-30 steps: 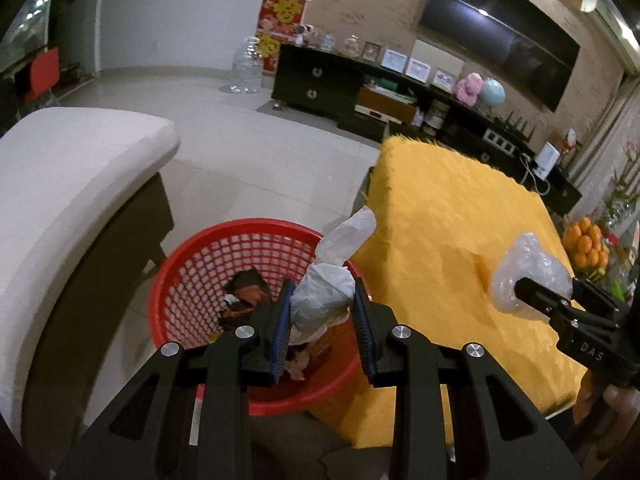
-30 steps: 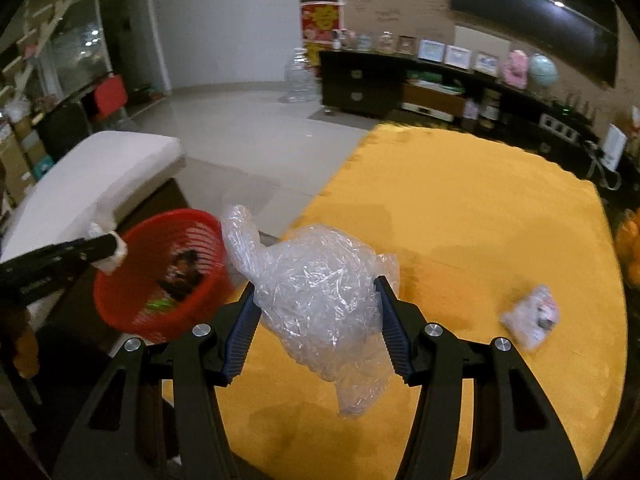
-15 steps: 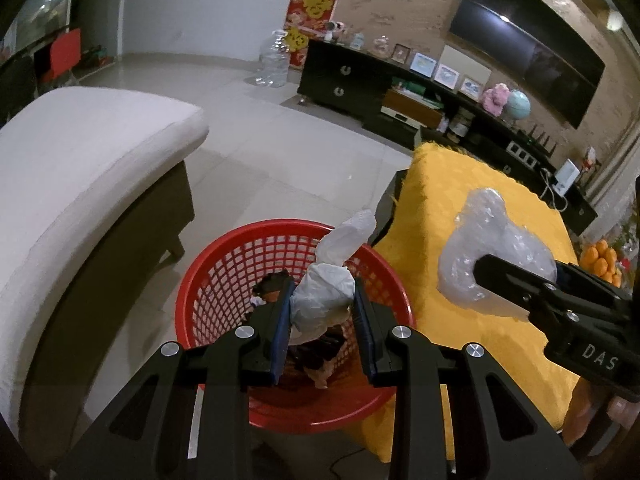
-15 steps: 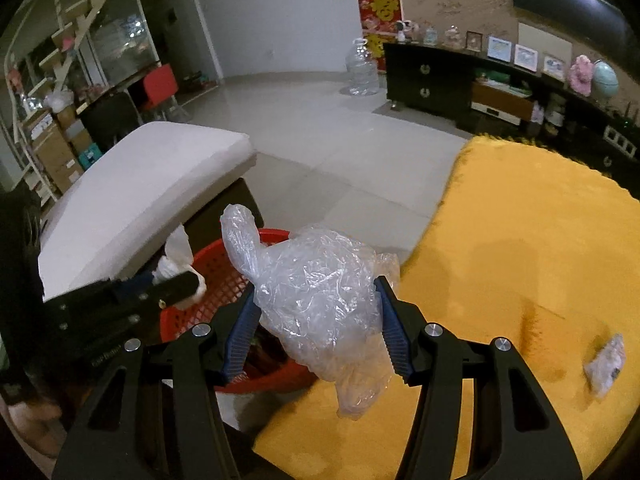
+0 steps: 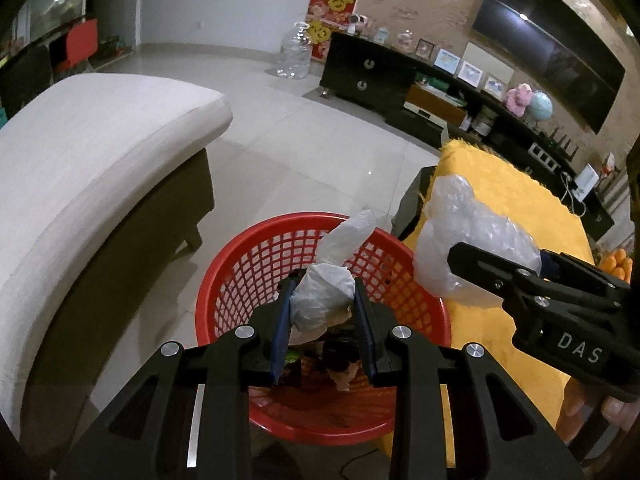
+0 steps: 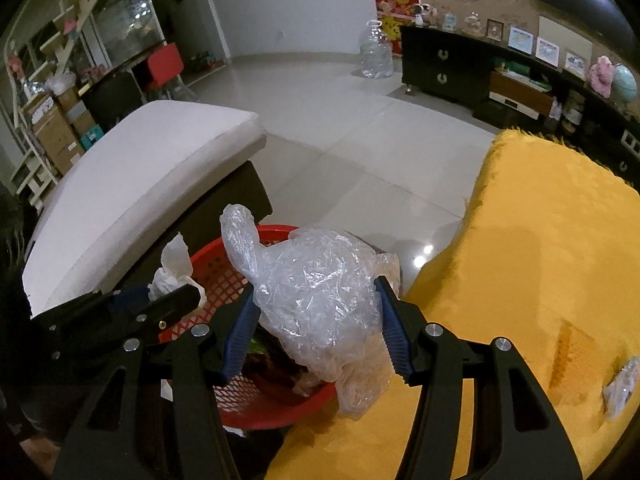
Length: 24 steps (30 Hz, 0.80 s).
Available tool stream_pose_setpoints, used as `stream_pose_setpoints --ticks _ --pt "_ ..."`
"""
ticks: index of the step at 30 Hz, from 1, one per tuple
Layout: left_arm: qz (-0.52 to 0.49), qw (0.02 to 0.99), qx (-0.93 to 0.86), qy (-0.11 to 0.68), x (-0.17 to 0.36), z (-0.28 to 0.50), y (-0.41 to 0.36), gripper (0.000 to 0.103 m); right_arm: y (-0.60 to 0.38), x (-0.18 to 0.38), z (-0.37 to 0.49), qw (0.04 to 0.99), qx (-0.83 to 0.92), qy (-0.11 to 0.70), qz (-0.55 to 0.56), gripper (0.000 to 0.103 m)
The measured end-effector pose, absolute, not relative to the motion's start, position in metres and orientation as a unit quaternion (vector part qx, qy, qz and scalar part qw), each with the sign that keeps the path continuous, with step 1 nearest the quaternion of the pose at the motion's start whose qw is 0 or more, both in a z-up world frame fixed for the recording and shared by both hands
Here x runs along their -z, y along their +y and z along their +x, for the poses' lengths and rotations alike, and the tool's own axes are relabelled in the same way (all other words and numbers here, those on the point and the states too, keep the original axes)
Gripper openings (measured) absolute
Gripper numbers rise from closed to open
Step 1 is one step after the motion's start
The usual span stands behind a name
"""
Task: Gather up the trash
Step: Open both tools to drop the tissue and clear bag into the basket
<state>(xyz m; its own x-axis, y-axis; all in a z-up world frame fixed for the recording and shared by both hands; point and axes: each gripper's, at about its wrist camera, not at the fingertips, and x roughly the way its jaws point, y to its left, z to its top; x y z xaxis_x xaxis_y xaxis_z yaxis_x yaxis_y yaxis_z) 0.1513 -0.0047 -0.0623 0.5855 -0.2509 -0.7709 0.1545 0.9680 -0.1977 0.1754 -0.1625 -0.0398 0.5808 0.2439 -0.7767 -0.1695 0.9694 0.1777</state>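
In the left wrist view we see our left claw (image 5: 322,304) at lower centre, clamped on a crumpled white tissue (image 5: 326,300) whose loose end rises toward frame centre. It hangs directly over the red mesh basket (image 5: 240,264), which sits on the tiled floor between the white cushioned seat (image 5: 92,152) at left and the yellow-covered counter (image 5: 520,208) at right. Dark scraps lie in the basket bottom. At the right edge our right claw (image 5: 500,260) grips a clear plastic bag (image 5: 468,232) just beside the basket rim.

In the right wrist view we see the right claw (image 6: 316,316) at lower centre, pinching the clear plastic bag (image 6: 316,292) above the basket's right side (image 6: 280,412). The left claw (image 6: 176,296) enters from the lower left, holding the tissue (image 6: 172,264) over the basket. A small wrapper (image 6: 620,388) lies on the counter (image 6: 540,240) at lower right.
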Motion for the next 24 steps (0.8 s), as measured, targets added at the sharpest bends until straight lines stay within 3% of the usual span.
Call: stream_pose_setpoints --ticks 4,8,19,24 --pt "-0.054 0.888 0.112 0.442 0.063 0.152 -0.003 0.028 -0.162 0.04 0.18 0.885 -0.124 0.445 0.061 0.058" --pt "-0.055 0.887 0.109 0.445 0.064 0.153 -0.002 0.03 -0.163 0.037 0.178 0.886 -0.125 0.441 0.07 0.069" --pt "-0.058 0.889 0.11 0.44 0.062 0.151 -0.001 0.059 -0.178 0.031 0.165 0.893 -0.111 0.431 0.07 0.069" --pt "-0.069 0.893 0.111 0.431 0.057 0.147 0.003 0.065 -0.187 0.028 0.153 0.9 -0.097 0.421 0.057 0.069"
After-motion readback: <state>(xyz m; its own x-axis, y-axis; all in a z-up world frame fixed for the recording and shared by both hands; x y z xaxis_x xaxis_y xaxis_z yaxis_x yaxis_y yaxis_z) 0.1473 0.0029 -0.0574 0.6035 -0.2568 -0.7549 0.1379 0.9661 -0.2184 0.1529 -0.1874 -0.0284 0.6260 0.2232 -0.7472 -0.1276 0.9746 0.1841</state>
